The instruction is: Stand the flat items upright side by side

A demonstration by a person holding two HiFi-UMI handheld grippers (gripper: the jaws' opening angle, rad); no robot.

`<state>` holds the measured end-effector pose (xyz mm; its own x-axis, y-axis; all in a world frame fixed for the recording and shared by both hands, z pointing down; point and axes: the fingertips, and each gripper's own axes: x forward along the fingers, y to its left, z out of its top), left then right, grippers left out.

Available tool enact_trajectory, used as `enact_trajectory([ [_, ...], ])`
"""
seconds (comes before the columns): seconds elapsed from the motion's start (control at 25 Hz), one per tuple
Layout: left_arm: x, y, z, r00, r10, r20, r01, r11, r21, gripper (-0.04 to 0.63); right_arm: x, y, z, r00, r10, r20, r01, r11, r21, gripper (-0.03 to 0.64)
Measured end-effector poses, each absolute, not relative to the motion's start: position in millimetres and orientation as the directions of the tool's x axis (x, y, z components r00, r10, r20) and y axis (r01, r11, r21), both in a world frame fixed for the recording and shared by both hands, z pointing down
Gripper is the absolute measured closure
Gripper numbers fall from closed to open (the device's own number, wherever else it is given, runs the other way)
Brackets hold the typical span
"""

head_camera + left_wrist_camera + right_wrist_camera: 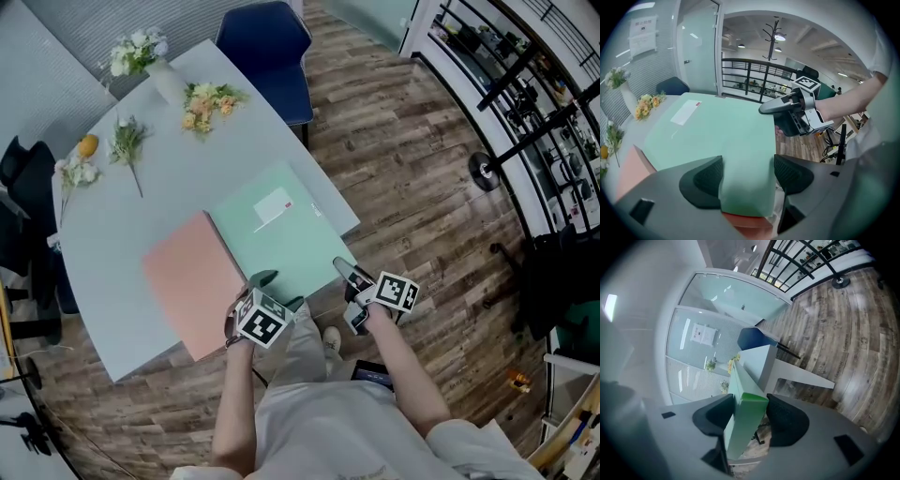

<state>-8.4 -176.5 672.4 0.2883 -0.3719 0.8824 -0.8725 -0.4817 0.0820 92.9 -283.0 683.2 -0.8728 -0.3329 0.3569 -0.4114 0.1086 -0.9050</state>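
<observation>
Head view, table: pale table (122,234) carries everything; one blue chair (267,42) stands at its far end
Head view, flat items: two, both lying flat at the table's near edge; green folder (281,234) towards the near right corner, pink folder (187,281) against its left side
Head view, flowers: four bunches (208,101) towards the far corner and left edge, one of them in a vase (164,84)
Head view, tongs: two; left gripper (278,291) at the green folder's near left corner, right gripper (349,274) at its near right corner
Left gripper view, jaws: apart, poised over the green folder's near edge, its face showing in the gap; no squeeze seen
Right gripper view, jaws: clamped on the green folder's thick edge, one pad on each face
Handling, judged: light and broad, stiff enough to tip up yet likely to bow; the smooth cover may slip
Hold, judged: the near-edge corners, one gripper each, pads across the thickness
</observation>
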Motion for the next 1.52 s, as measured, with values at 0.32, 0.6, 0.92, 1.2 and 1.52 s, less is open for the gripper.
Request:
enact_trajectory([
  [0.32,-14,-179,663,0.313,-0.432,0.846,-0.905,-0.407,0.127,0.265,87,-284,657,-0.866,-0.342,0.366,-0.444,0.186,-0.876,0.387],
  [0.6,-16,-183,651,0.344,-0.496,0.797,-0.925,-0.324,0.198,0.265,83,-284,633,-0.858,-0.355,0.370,-0.470,0.255,-0.845,0.393],
  [0.92,-27,-177,637,0.324,-0.537,0.779,-0.942,-0.258,0.214,0.265,80,-288,598,-0.843,-0.410,0.347,-0.493,0.333,-0.804,0.399],
  [1.2,-36,-182,622,0.337,-0.580,0.742,-0.941,-0.222,0.254,0.265,70,-285,578,-0.835,-0.424,0.351,-0.521,0.404,-0.751,0.402],
  [1.52,-37,-191,607,0.325,-0.633,0.703,-0.945,-0.192,0.263,0.265,61,-280,556,-0.842,-0.420,0.340,-0.525,0.487,-0.698,0.405],
])
